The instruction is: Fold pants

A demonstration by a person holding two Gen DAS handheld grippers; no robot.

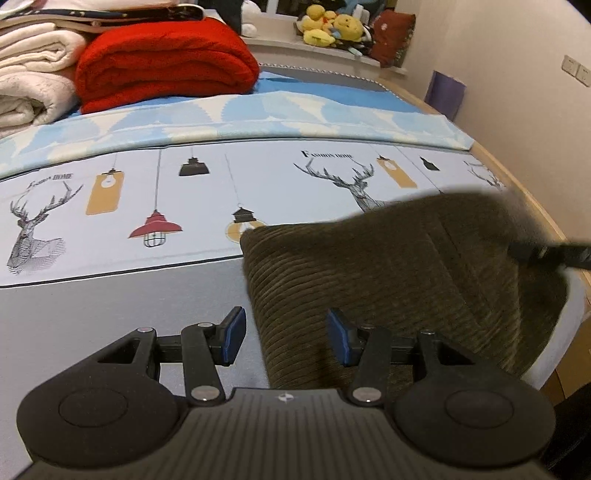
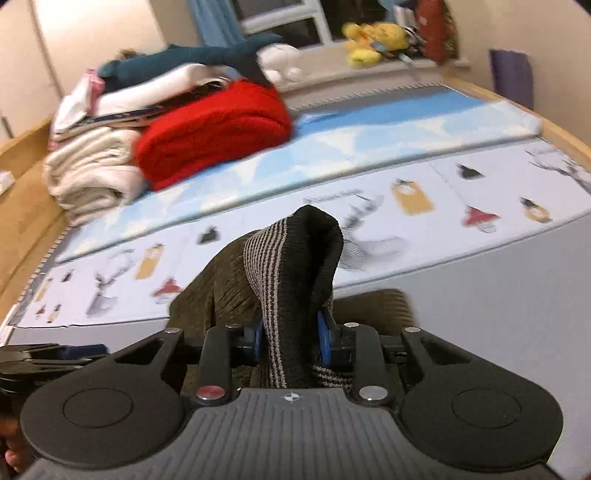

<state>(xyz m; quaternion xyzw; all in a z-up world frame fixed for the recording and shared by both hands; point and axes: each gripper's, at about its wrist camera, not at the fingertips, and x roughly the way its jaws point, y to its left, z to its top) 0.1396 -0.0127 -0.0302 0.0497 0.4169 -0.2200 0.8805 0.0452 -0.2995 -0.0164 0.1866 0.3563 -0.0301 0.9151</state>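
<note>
The olive-brown corduroy pants (image 1: 388,280) lie on the bed at the right of the left wrist view, one part lifted. My left gripper (image 1: 286,338) is open, its blue pads on either side of the pants' near left edge, holding nothing. My right gripper (image 2: 291,341) is shut on the pants' striped ribbed waistband (image 2: 295,266) and holds it raised above the bed, with corduroy fabric (image 2: 218,291) hanging to its left. The right gripper shows in the left wrist view (image 1: 550,253) at the far right. The left gripper shows in the right wrist view (image 2: 44,356) at the left edge.
The bed has a printed sheet with deer and lamps (image 1: 184,192) and a grey strip (image 1: 110,306). A red folded blanket (image 1: 162,66) and white folded blankets (image 1: 29,74) are stacked at the back left. Plush toys (image 1: 332,26) sit on the sill. A wall runs along the right.
</note>
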